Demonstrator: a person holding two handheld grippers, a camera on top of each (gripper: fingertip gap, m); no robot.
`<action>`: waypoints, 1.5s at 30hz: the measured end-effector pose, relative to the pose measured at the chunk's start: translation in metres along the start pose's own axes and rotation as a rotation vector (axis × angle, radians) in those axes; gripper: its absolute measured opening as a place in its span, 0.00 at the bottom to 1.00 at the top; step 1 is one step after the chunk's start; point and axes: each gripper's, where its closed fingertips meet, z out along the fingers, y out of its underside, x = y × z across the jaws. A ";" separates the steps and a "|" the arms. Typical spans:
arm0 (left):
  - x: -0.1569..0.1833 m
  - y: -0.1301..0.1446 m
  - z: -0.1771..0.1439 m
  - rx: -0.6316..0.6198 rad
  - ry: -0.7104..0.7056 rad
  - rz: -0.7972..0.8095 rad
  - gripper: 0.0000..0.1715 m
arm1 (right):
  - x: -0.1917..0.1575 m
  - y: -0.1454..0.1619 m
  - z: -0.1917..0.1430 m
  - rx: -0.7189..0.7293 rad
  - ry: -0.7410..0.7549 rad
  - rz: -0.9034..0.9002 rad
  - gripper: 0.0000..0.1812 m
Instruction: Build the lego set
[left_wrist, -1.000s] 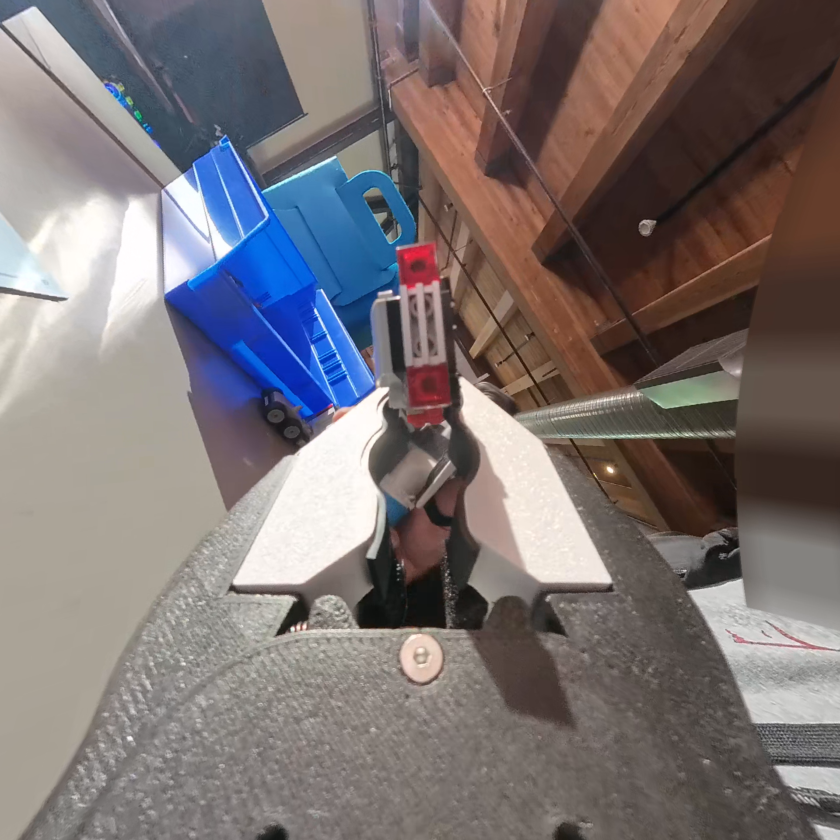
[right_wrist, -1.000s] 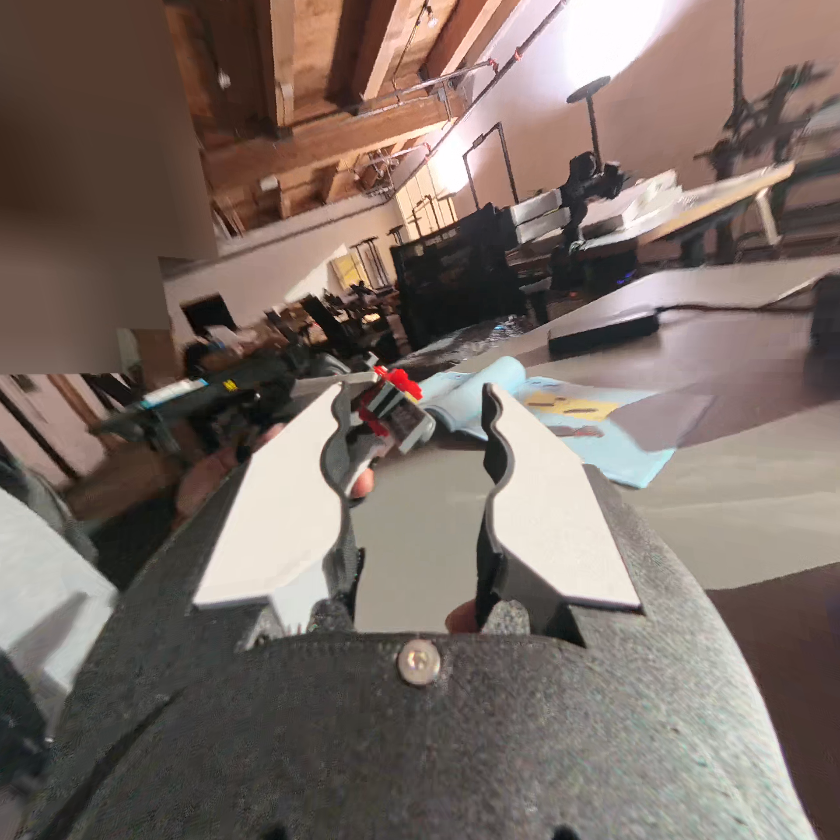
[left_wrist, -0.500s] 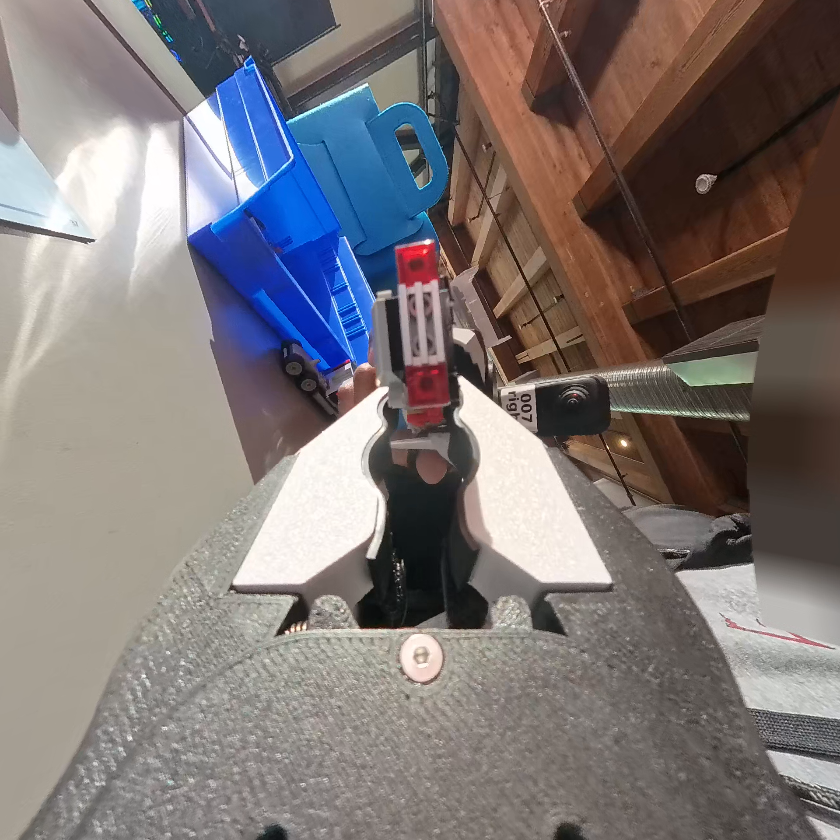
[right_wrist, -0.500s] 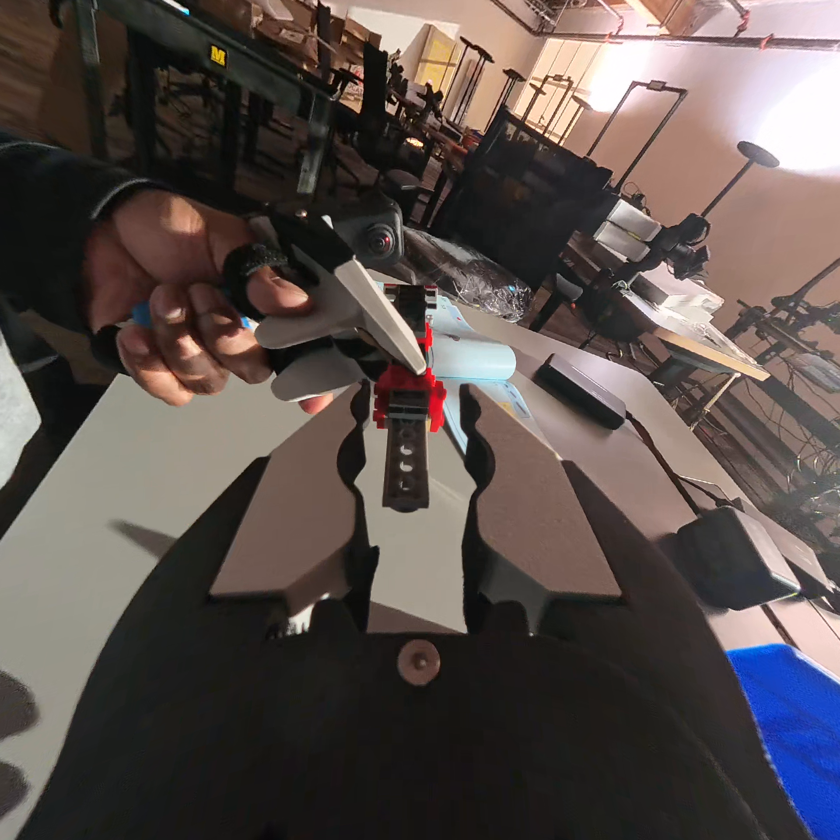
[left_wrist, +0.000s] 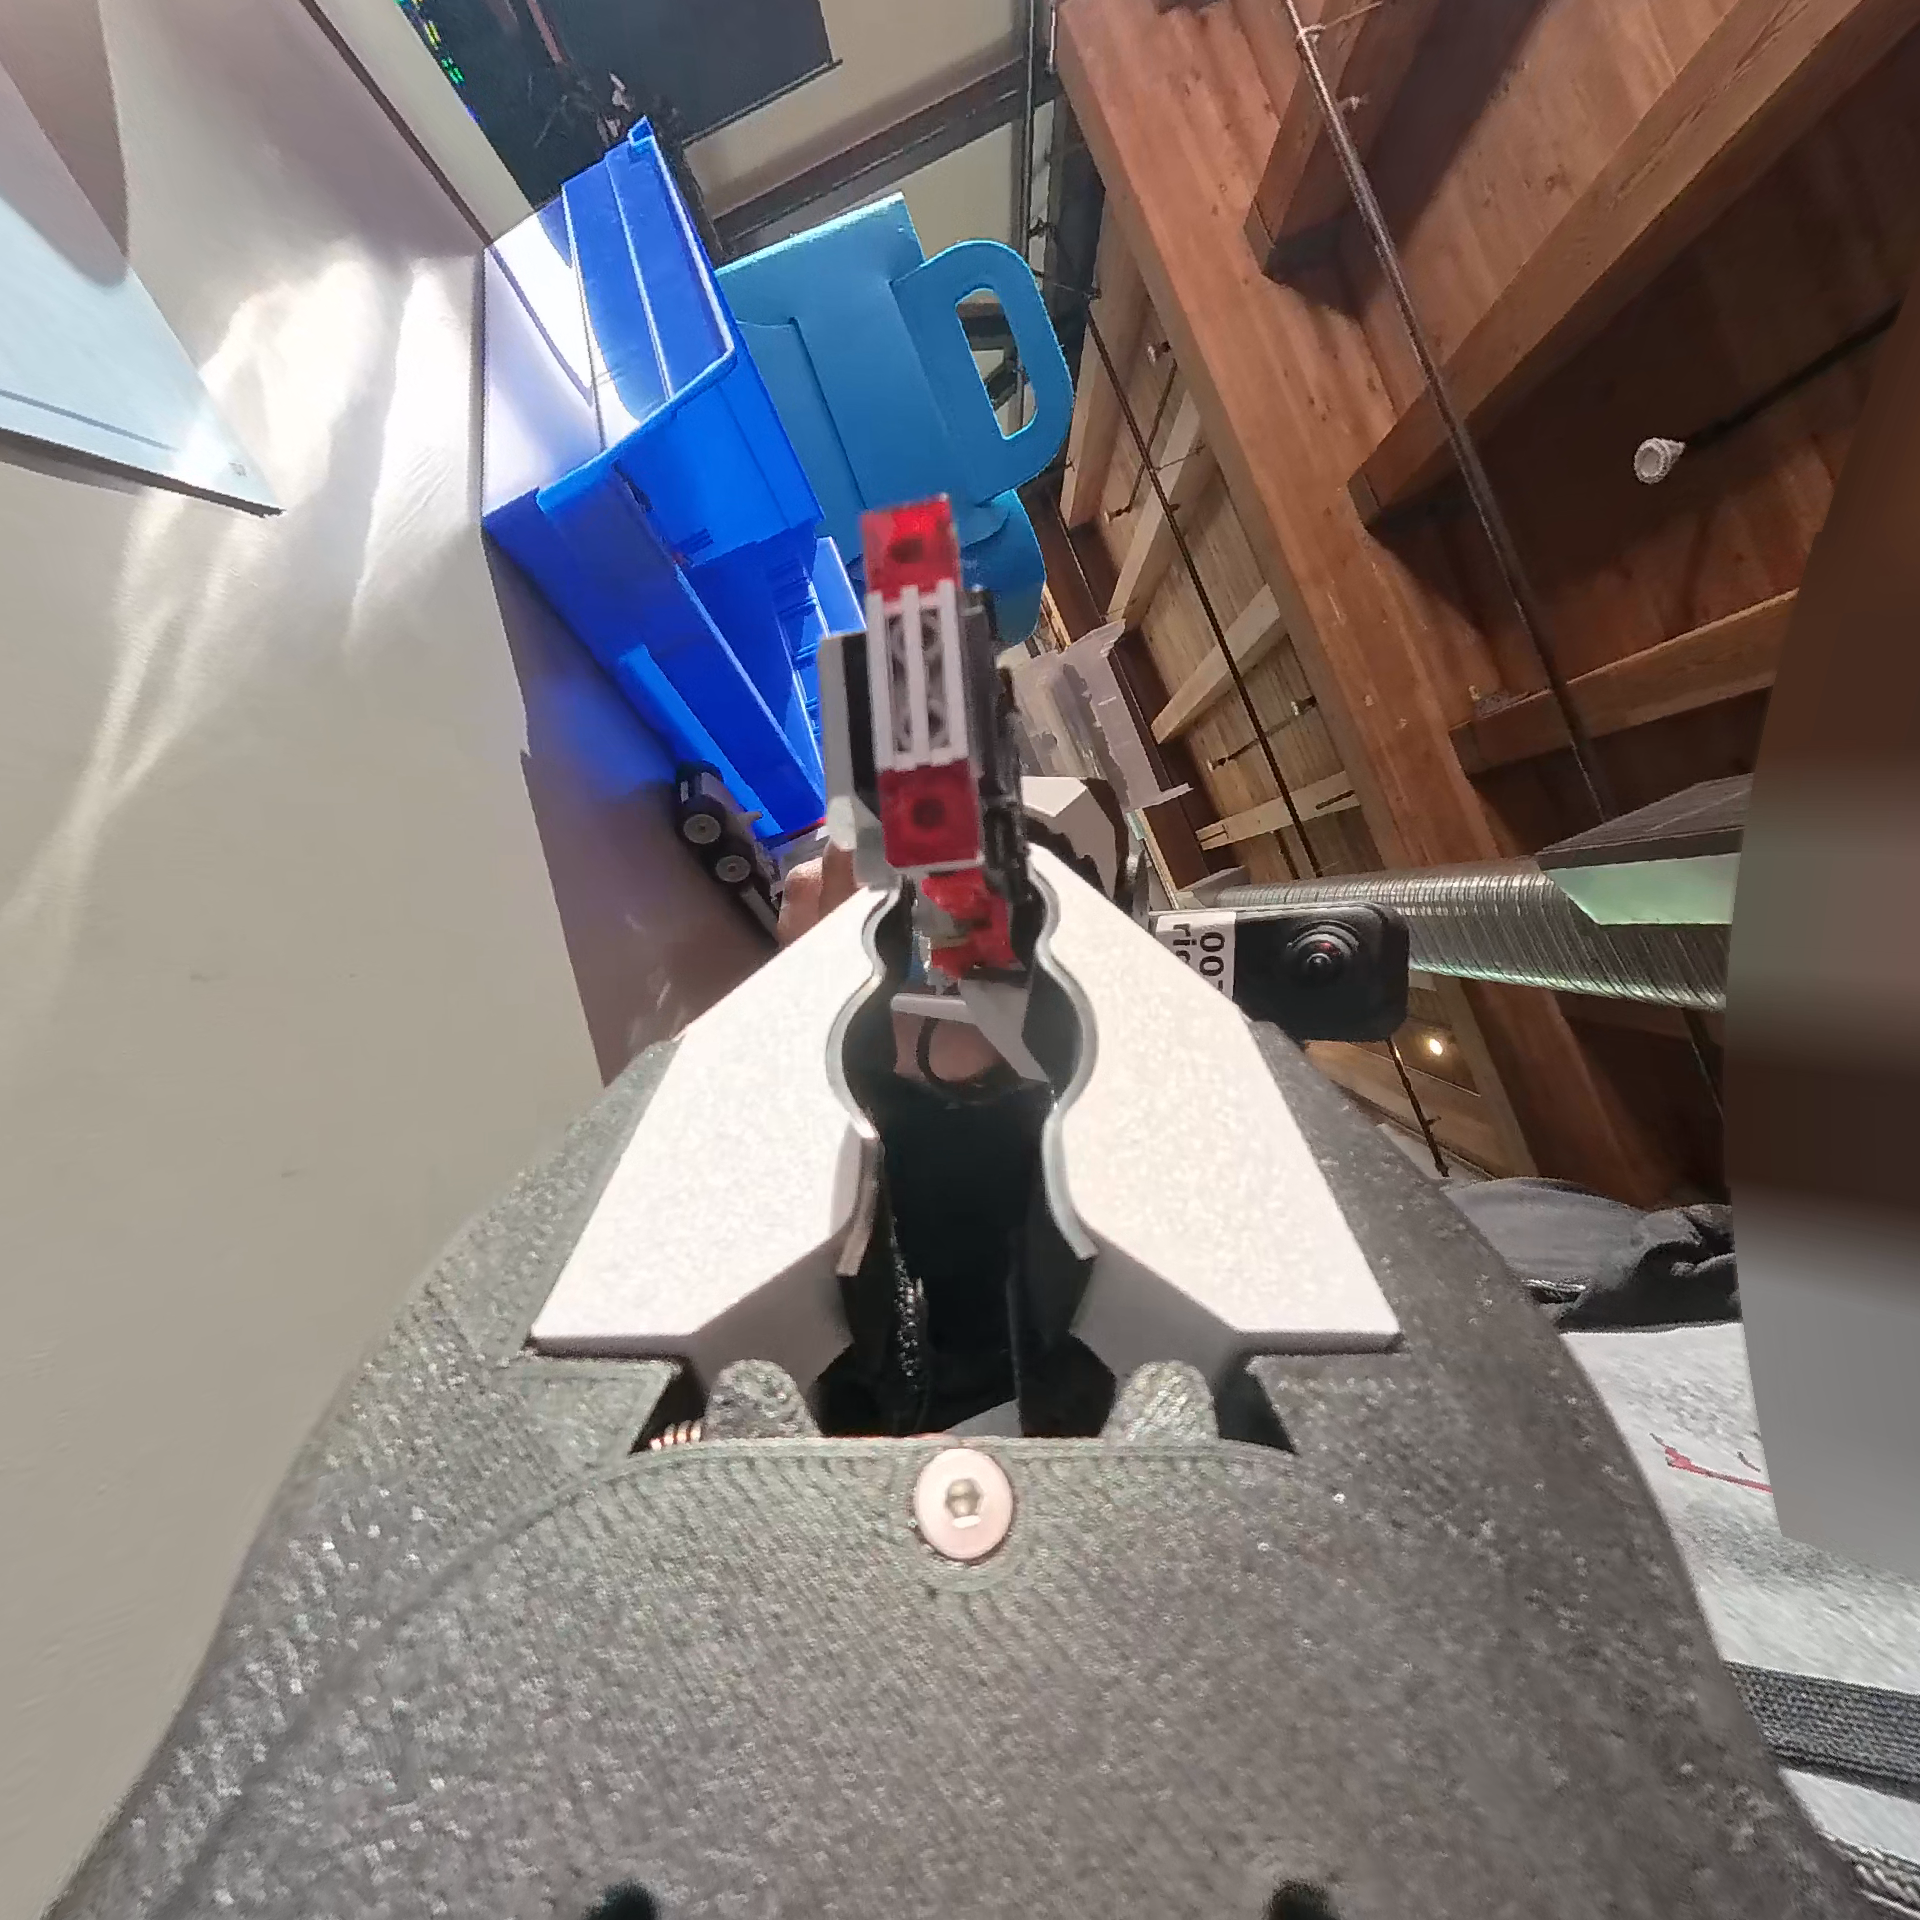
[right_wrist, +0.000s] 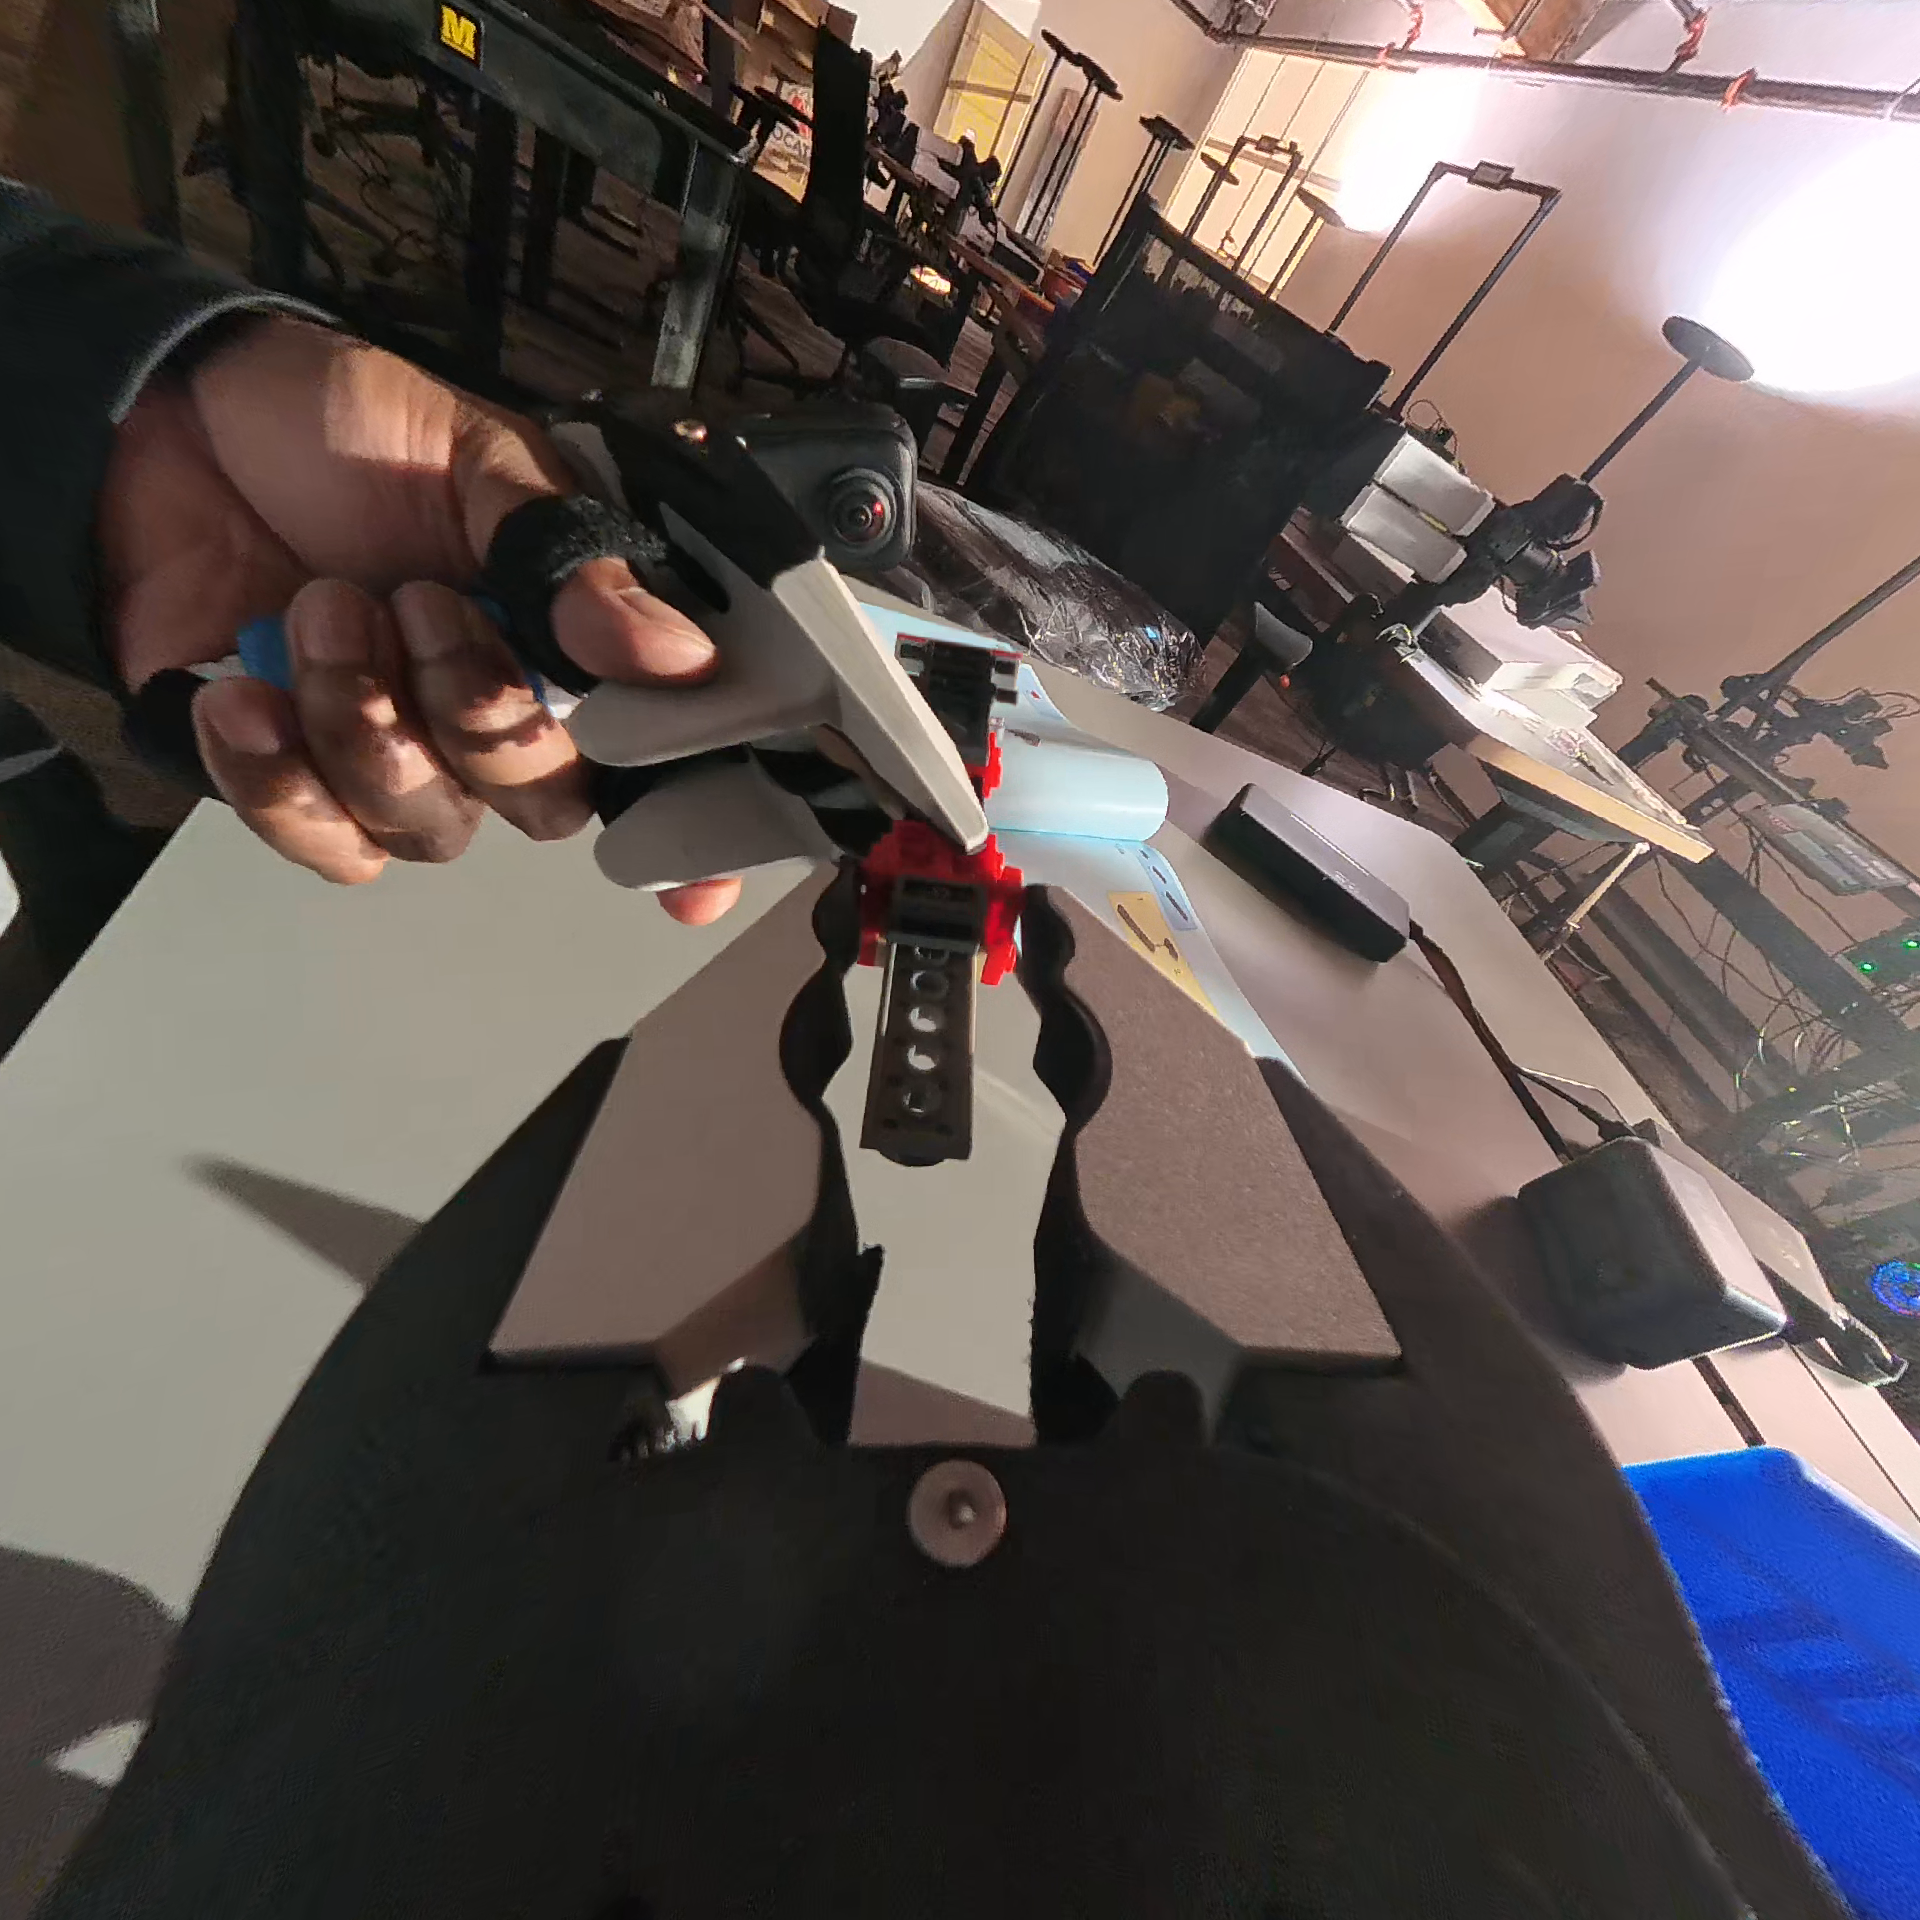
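My left gripper (left_wrist: 956, 899) is shut on a small lego model (left_wrist: 920, 707) of red, white, black and grey bricks, held up in the air. In the right wrist view the same left gripper (right_wrist: 904, 831), held by a hand (right_wrist: 343, 623), grips the model from the upper left. The model's red end (right_wrist: 935, 894) sits between the tips of my right gripper (right_wrist: 935, 920), whose fingers press its two sides. A dark grey plate with holes (right_wrist: 920, 1049) sticks out from the red end toward the right camera.
A blue bin (left_wrist: 665, 416) and a light blue lid (left_wrist: 883, 343) stand on the table (right_wrist: 312, 1039), with a wheeled lego piece (left_wrist: 717, 831) beside the bin. An open light blue instruction booklet (right_wrist: 1091, 800), a flat black device (right_wrist: 1309, 883) and a black box (right_wrist: 1652, 1268) lie farther off. Less than 4 cm separates the two grippers' tips.
My right gripper swung round to face the left gripper, moved up to the model and narrowed its fingers around the red end. The left gripper kept hold of the model.
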 end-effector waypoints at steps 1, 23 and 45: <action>-0.001 0.000 0.000 0.002 -0.002 -0.010 0.12 | 0.000 0.001 0.000 -0.004 0.000 -0.005 0.18; -0.003 -0.003 0.003 0.025 0.011 -0.058 0.12 | 0.004 0.003 0.001 -0.010 0.067 -0.046 0.19; 0.009 0.010 0.005 -0.069 0.069 0.082 0.12 | -0.007 -0.009 0.000 0.056 0.033 -0.078 0.19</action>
